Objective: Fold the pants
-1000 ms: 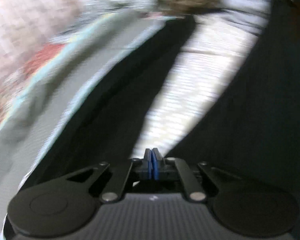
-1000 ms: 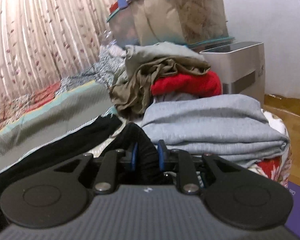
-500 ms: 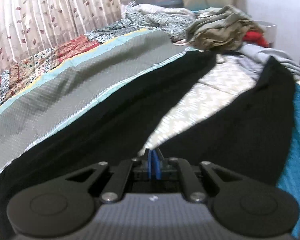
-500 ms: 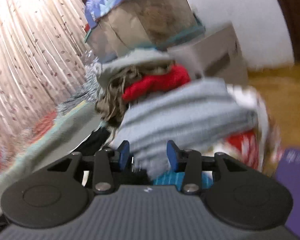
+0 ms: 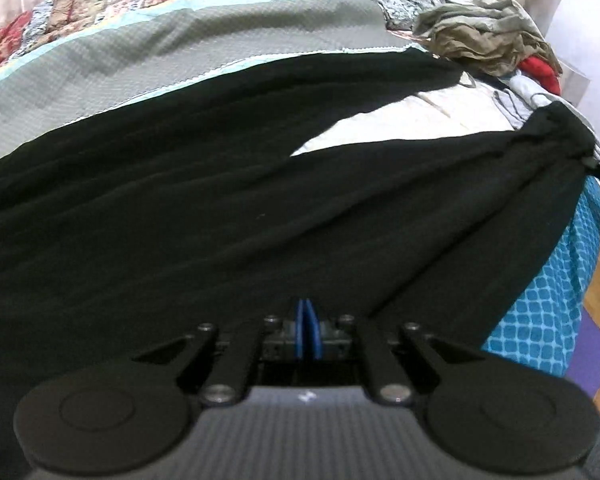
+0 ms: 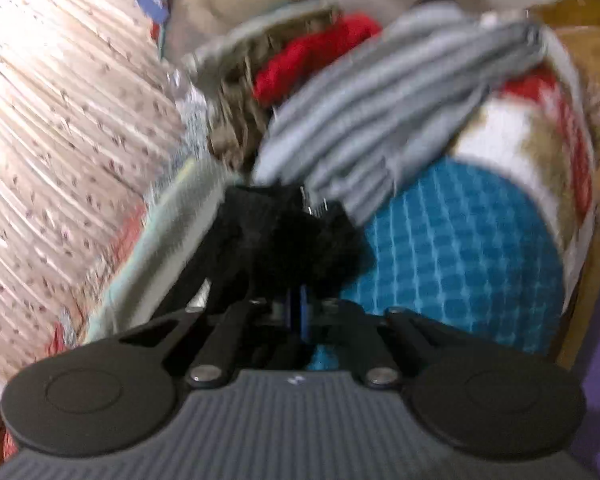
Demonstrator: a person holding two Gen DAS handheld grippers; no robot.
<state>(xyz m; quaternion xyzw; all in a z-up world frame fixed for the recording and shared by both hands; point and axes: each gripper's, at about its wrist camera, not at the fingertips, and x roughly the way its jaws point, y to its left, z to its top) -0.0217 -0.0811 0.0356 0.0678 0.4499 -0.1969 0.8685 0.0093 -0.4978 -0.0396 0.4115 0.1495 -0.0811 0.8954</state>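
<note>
Black pants [image 5: 204, 200] lie spread across the bed, both legs fanning away toward the right. My left gripper [image 5: 308, 334] is shut, its blue pads pressed together at the near edge of the black cloth, apparently pinching it. The end of the right leg [image 5: 560, 132] is bunched at the bed's edge. In the blurred right wrist view my right gripper [image 6: 298, 314] is shut on that bunched black cloth [image 6: 292, 236].
A grey blanket [image 5: 180, 48] with a teal border and a patchwork quilt cover the bed. A pile of olive, red and grey clothes [image 5: 488, 36] sits at the far right. A blue checked sheet [image 5: 548, 304] hangs over the bed edge. Curtains [image 6: 60, 140] stand behind.
The right gripper's jaws, open half a second ago, have closed on the bunched leg end. The left gripper has swung so the pants now fill its view.
</note>
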